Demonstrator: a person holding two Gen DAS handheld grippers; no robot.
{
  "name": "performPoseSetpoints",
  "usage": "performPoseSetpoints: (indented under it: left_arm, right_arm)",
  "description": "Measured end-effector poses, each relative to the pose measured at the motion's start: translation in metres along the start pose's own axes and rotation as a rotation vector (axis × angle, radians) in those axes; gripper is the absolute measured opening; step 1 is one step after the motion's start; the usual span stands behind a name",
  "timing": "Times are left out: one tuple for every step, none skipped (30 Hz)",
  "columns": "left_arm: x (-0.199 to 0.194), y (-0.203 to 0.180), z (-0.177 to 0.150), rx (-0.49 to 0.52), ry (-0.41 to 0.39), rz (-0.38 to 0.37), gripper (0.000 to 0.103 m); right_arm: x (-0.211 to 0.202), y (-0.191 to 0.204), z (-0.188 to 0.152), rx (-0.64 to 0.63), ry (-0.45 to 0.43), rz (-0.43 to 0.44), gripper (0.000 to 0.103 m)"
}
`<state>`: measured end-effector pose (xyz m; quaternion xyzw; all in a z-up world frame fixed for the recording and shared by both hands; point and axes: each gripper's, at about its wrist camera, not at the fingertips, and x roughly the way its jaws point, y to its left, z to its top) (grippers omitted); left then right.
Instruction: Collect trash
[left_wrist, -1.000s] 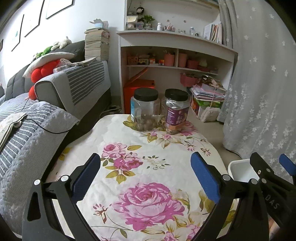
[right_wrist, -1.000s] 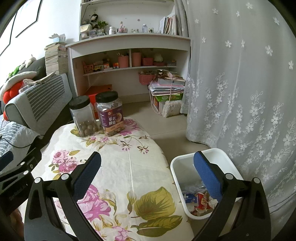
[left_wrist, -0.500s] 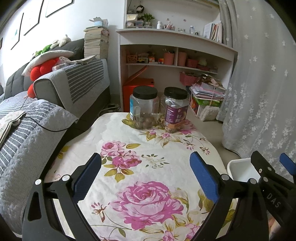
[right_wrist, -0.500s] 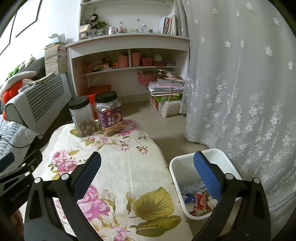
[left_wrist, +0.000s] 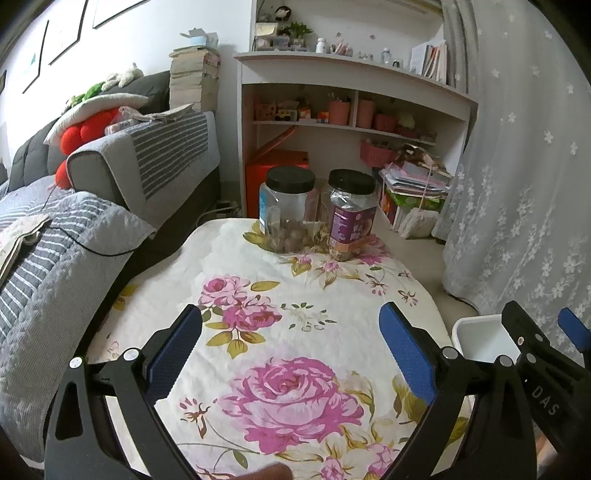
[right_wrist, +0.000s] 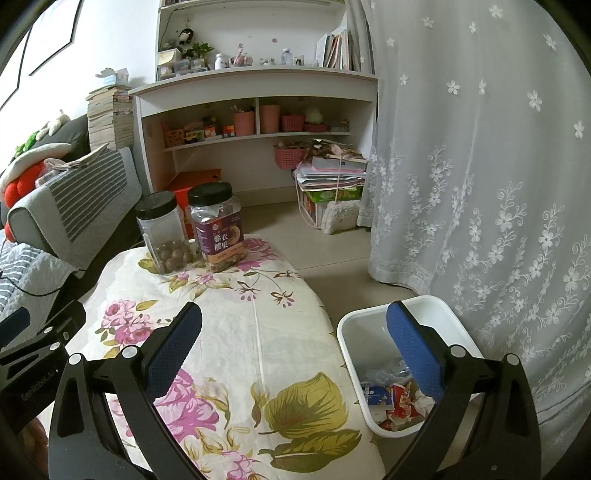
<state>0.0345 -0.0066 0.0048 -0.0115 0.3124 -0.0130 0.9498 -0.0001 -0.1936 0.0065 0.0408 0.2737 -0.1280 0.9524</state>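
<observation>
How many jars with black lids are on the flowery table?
2. The clear jar of round nuts stands at the table's far end, and the purple-labelled jar stands right beside it, toward the curtain. I see no others on the table.

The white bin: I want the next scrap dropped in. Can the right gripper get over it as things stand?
Probably yes. The right gripper is open and holds nothing, and the bin sits on the floor below its right finger, top open, with nothing between them.

Matt floral cloth (left_wrist: 295, 295) over the surface; clear glossy plastic jars (right_wrist: 162, 236) with black lids; smooth white plastic bin (right_wrist: 436, 310); sheer embroidered curtain (right_wrist: 480, 184); textured blue pads (left_wrist: 173, 354) on matt black jaws.
</observation>
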Motion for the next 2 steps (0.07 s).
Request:
performPoseSetpoints:
  left_arm:
    - [0.0006,0.0006,0.0000,-0.004,0.004,0.001,0.094]
    - [0.0012,0.0006,-0.0001,-0.009,0.007,0.004,0.094]
  right_arm:
    - [0.0000,-0.0001,0.0001,-0.001,0.000,0.001,0.096]
    - [0.0000,-0.0001,0.0001,-0.002,0.000,0.001,0.096]
